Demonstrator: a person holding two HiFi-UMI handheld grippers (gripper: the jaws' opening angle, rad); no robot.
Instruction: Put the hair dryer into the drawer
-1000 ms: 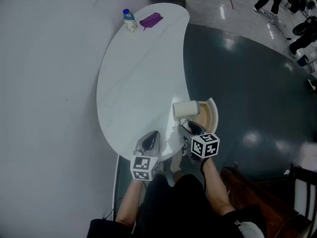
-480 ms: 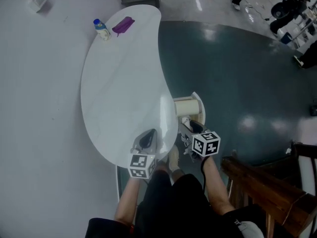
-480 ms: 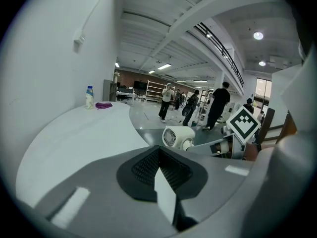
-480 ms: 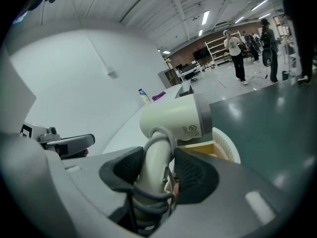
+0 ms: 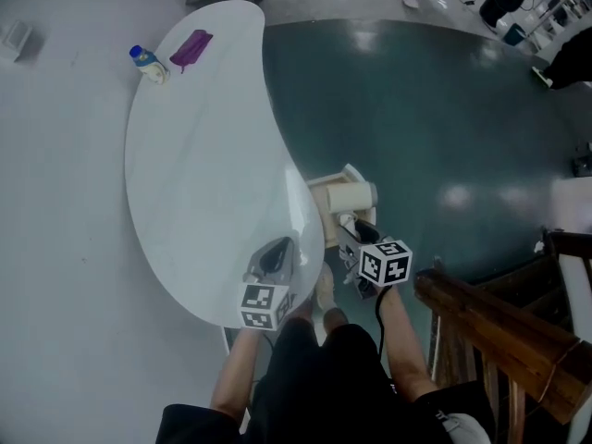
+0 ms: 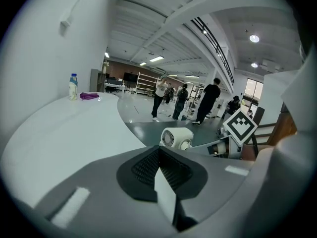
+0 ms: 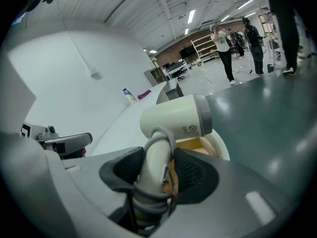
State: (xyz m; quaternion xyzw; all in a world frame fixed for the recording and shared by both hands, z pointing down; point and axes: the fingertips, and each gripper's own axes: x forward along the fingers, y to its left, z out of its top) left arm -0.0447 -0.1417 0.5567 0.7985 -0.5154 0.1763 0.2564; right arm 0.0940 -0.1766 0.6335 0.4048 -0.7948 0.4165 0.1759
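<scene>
My right gripper (image 7: 158,170) clamps the handle of the hair dryer (image 7: 176,117), its grey cord wound round that handle, and holds the dryer over the open drawer (image 7: 221,150), which juts out from the right edge of the counter (image 5: 203,155) towards its near end. My left gripper (image 6: 161,170), jaws closed on nothing, hangs over the counter's near edge. A bottle (image 5: 148,63) and a purple object (image 5: 190,48) sit at the counter's far end.

No words or numbers legible. Hair dryer (image 7: 173,117) barrel: small grey print beside a round symbol, too fine to read. Bottle (image 5: 148,63), far end of worktop (image 5: 203,165): label unreadable. Left claw (image 5: 275,255), right claw (image 5: 354,232): cubes bear black-and-white square patterns only.
</scene>
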